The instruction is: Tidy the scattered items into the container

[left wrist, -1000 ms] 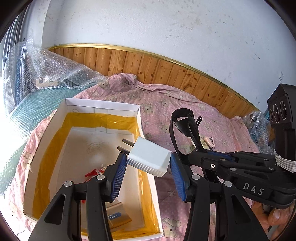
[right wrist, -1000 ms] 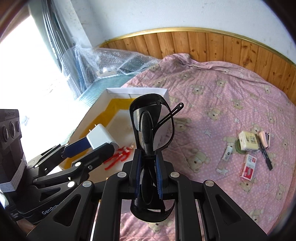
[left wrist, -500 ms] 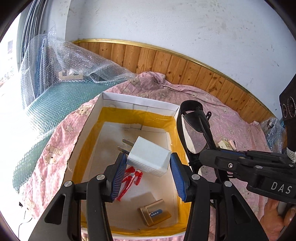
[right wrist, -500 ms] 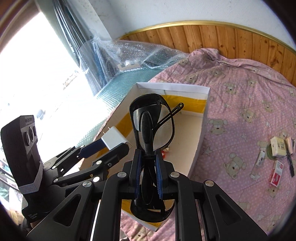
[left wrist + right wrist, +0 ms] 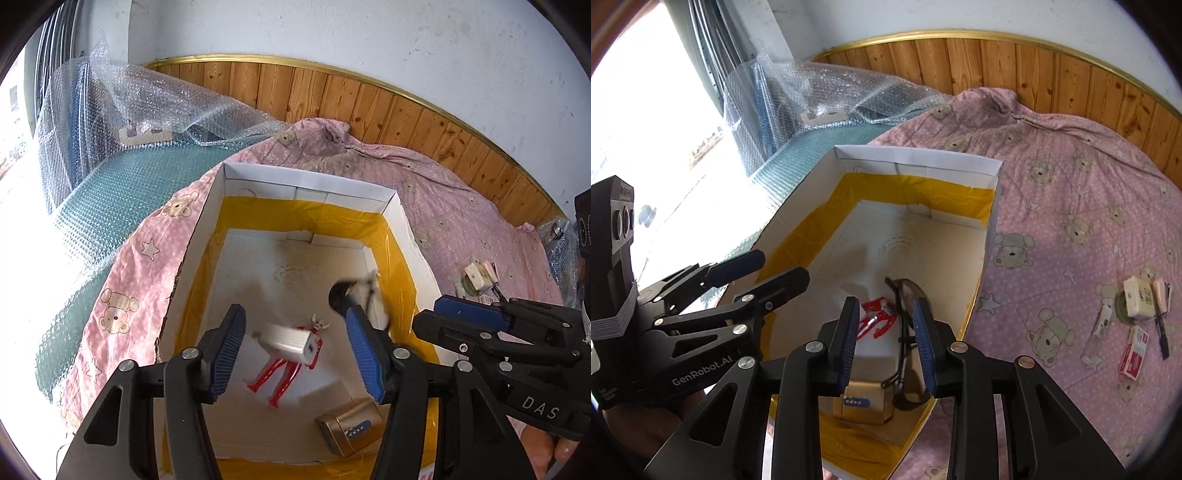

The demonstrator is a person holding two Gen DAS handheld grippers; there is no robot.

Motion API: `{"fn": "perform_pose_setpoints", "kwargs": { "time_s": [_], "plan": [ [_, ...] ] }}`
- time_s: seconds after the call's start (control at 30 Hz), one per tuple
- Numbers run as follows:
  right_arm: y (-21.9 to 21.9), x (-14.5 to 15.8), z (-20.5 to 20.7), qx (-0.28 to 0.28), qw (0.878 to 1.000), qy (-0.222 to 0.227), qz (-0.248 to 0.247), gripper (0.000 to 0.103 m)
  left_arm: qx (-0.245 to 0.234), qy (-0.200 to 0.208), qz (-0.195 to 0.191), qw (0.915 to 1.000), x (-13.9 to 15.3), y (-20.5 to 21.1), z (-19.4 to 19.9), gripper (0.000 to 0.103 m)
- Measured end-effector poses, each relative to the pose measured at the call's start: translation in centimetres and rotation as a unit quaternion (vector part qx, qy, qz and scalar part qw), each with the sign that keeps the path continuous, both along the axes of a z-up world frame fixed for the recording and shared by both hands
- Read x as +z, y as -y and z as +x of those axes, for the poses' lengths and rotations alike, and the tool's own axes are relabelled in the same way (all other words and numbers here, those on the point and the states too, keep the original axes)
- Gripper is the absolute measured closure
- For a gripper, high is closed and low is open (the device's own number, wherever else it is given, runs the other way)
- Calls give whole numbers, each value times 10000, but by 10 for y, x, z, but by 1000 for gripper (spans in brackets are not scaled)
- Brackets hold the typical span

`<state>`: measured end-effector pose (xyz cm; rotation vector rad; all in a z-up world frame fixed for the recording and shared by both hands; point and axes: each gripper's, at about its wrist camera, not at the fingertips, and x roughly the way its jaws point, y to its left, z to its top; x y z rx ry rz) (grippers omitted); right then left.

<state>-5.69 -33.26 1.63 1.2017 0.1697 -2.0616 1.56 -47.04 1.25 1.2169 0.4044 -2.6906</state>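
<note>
Release over the box: both tongs parted, nothing held.
Left tongs [image 5: 291,354] and right tongs [image 5: 886,339] should withdraw straight upward; charger [image 5: 290,341] lies at lower centre, sunglasses [image 5: 905,332] beside it, inside the box [image 5: 916,157]; scattered items [image 5: 1137,321] wait mid-right on the bed [image 5: 1071,192].

I was working in a bedroom of a home. Under me lay a bed spread with a pink quilt [image 5: 1082,206] printed with teddy bears and stars, and along its far side ran a wooden panelled headboard [image 5: 373,107] with a gold trim, set against a scuffed white plaster wall [image 5: 369,33]. To the side, daylight poured through a window [image 5: 661,122], and sheets of bubble wrap [image 5: 147,107] were heaped over the edge of the bed beside it.
</note>
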Motion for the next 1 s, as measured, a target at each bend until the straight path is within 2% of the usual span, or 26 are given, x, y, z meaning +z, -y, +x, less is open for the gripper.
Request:
{"fn": "perform_pose_setpoints", "kwargs": {
  "time_s": [0.13, 0.27, 0.43, 0.53, 0.63, 0.67, 0.7, 0.73, 0.8, 1.0],
  "plan": [
    [-8, -3, -3, -114, 9999, 100, -39, 71, 60, -48, -18, 10000, 5, 12, 6, 38],
    [-14, -1, -2, -230, 9997, 18, -12, 65, 199, -40, -297, 9994, 7, 26, 15, 38],
    [-20, -2, -7, -516, 9985, -150, 127, 54, 397, -23, -428, 9983, 8, 49, 24, 36],
    [-20, -14, -17, -618, 9976, -50, 314, 54, 537, 153, -436, 9975, -3, 61, 20, 36],
    [-15, -32, -24, -587, 9970, 105, 502, 55, 404, 358, -220, 9983, -19, 65, 11, 37],
    [-15, -37, -26, -567, 9969, 176, 516, 78, 392, 408, -212, 9982, -24, 66, 8, 39],
    [-15, -40, -26, -580, 9966, 208, 543, 86, 391, 456, -219, 9980, -28, 66, 6, 61],
    [-16, -43, -27, -586, 9966, 243, 531, 87, 385, 513, -225, 9977, -32, 66, 3, 84],
    [-22, -43, -28, -634, 9965, 289, 454, 89, 352, 506, -215, 9979, -34, 67, 0, 95],
    [-47, -38, -30, -1032, 9938, 249, 317, 92, 65, 393, -108, 9991, -29, 61, -14, 99]
  ]
}}
